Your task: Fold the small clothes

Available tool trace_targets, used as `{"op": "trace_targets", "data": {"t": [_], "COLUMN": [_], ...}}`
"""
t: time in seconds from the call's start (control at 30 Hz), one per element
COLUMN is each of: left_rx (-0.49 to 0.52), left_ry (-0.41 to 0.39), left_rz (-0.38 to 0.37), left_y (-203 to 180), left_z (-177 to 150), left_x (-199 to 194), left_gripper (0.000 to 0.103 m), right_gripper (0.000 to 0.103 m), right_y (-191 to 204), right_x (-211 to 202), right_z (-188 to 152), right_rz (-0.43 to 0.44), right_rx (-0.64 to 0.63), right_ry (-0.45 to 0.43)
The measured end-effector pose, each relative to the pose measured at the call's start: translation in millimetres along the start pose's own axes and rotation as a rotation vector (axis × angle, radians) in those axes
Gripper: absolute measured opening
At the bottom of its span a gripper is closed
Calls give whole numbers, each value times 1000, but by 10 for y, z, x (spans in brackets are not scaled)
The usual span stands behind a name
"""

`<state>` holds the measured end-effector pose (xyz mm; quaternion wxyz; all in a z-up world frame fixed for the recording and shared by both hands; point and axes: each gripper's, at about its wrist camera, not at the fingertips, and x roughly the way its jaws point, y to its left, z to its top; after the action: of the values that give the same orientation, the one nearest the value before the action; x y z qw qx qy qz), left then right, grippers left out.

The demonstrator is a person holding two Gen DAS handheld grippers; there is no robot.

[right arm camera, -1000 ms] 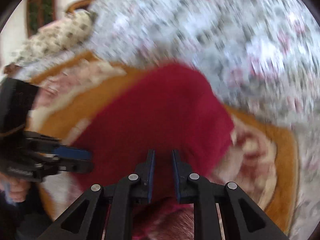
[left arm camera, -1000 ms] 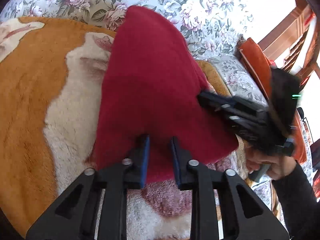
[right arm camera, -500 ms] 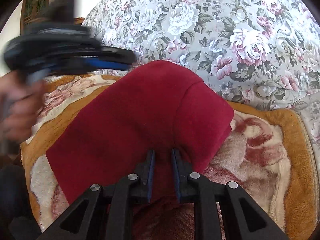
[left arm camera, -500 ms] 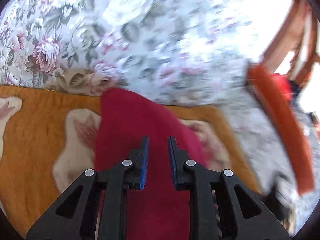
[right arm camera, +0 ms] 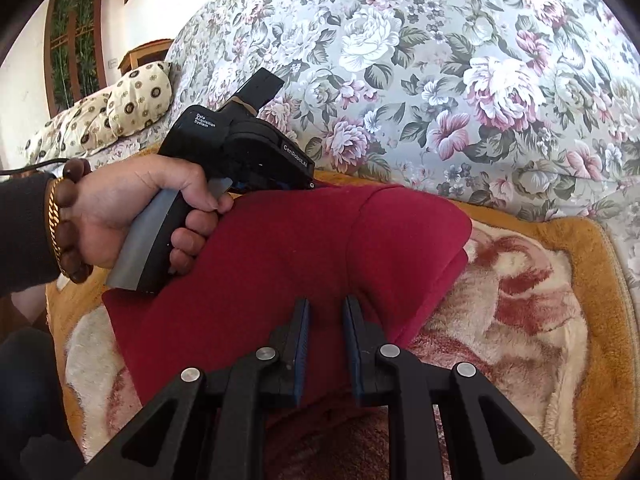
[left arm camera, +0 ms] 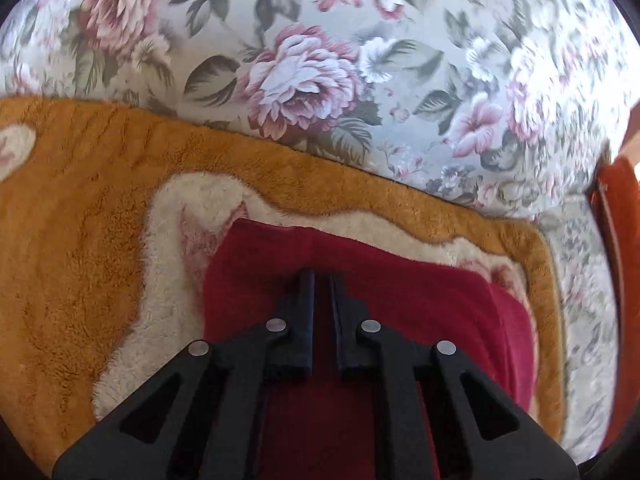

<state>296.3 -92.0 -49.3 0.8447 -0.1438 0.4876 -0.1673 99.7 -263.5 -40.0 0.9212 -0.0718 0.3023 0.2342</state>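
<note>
Red fleece garment (right arm camera: 288,264) lies on plush blanket (right arm camera: 520,320); both grippers' fingers pinch its folded edge.

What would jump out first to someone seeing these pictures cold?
A deep red garment lies folded on an orange and cream fleece blanket, against a flowered sofa back. On the left, a hand with bead bracelets grips the left gripper over the cloth.

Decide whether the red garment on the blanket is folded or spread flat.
Folded. In the right wrist view the red garment shows a doubled layer with a stepped edge at its right end, lying on the blanket.
</note>
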Motion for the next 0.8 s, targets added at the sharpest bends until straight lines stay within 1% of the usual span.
{"op": "trace_targets", "data": {"t": [0.03, 0.1, 0.13, 0.17, 0.2, 0.23, 0.27, 0.3, 0.37, 0.4, 0.43, 0.5, 0.53, 0.57, 0.63, 0.7, 0.73, 0.77, 0.8], "left_rx": [10, 14, 6, 2, 7, 14, 25, 33, 35, 36, 38, 39, 41, 43, 43, 39, 36, 35, 35], "left_ry": [-10, -36, -55, -72, -88, -97, -104, -106, -106, -108, -112, -113, -112, -112, -113, -116, -116, -117, -118], "left_rz": [10, 20, 24, 28, 38, 49, 65, 74, 80, 80, 80, 83, 86, 88, 82, 76, 75, 76, 80], "left_y": [-19, -56, -48, -42, -46, -45, -65, -90, -97, -98, -101, -101, -104, -108, -102, -90, -87, -86, -91], "left_z": [-14, -30, -56, -78, -101, -115, -125, -123, -122, -123, -128, -132, -129, -128, -131, -132, -133, -133, -135], "left_x": [-17, -58, -81, -109, -135, -147, -155, -136, -122, -118, -116, -109, -108, -108, -119, -125, -121, -119, -115], "left_gripper": [8, 8, 8, 8, 8, 8, 8, 8, 8, 8, 8, 8, 8, 8, 8, 8, 8, 8, 8], "right_gripper": [17, 16, 16, 17, 18, 18, 18, 18, 18, 18, 18, 18, 18, 18, 19, 19, 19, 19, 19], "right_y": [3, -48, -100, -177, -266, -323, -392, -418, -442, -453, -471, -548, -583, -642, -723, -729, -711, -687, -681], "right_x": [-5, -57, -86, -138, -167, -146, -30, 85, 382, 570, 747, 992, 1038, 1042, 1032, 934, 851, 686, 579], "right_z": [20, 187, 261, 381, 529, 637, 786, 865, 993, 1026, 1020, 932, 878, 864, 865, 932, 955, 968, 937], "right_rz": [5, 48, 63, 57, 17, -13, -27, -26, -23, -16, -43, -51, -47, -27, 5, 11, 9, -1, -12], "right_rx": [-6, 6, 30, 66, 98, 113, 121, 112, 84, 67, 50, 52, 63, 102, 173, 188, 179, 156, 152], "right_ry": [9, 53, 46, 9, -36, -56, -56, -36, 29, 77, 124, 202, 208, 198, 208, 220, 204, 153, 122]}}
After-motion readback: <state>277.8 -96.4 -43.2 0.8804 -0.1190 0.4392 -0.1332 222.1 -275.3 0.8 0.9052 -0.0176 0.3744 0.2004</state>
